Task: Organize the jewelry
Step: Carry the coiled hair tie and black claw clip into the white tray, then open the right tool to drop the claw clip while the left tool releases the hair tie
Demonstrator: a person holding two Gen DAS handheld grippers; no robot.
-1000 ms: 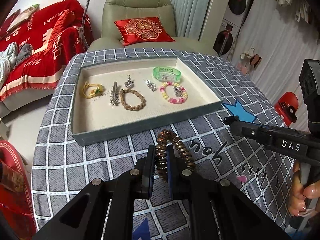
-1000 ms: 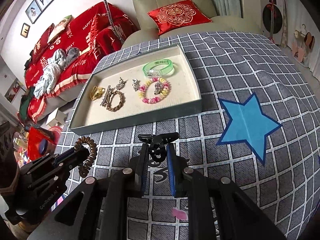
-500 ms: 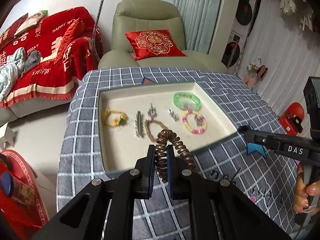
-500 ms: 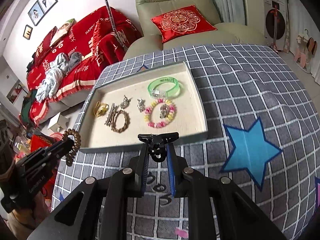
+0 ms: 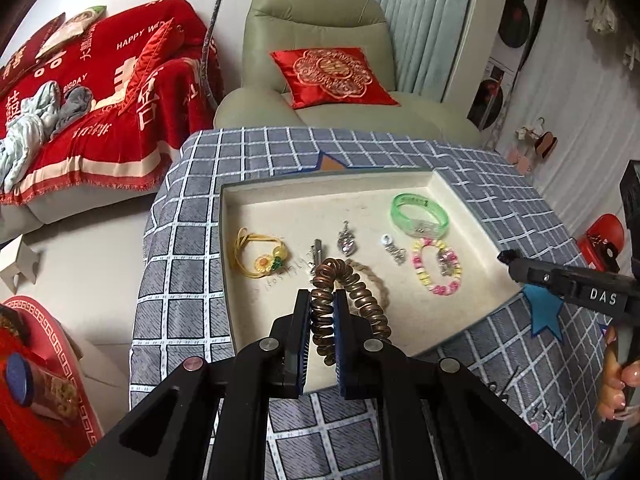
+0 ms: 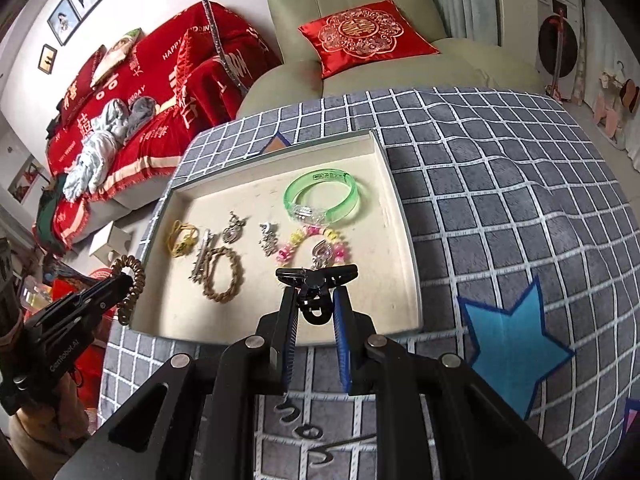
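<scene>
Though crowded, tray (image 5: 472, 216) of bracelets (image 5: 436, 266)

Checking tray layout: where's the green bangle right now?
The green bangle lies in the tray, in its far right corner in both wrist views, touching the pink-and-yellow bead bracelet just in front of it.

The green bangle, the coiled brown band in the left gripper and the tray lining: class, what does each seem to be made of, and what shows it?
Green bangle: probably clear plastic or resin, glossy; light passes through it.
Coiled brown band: likely spiral plastic cord with a coppery sheen; even, shiny coils.
Tray lining: cream, matte fabric, perhaps felt or velvet; no shine.
</scene>
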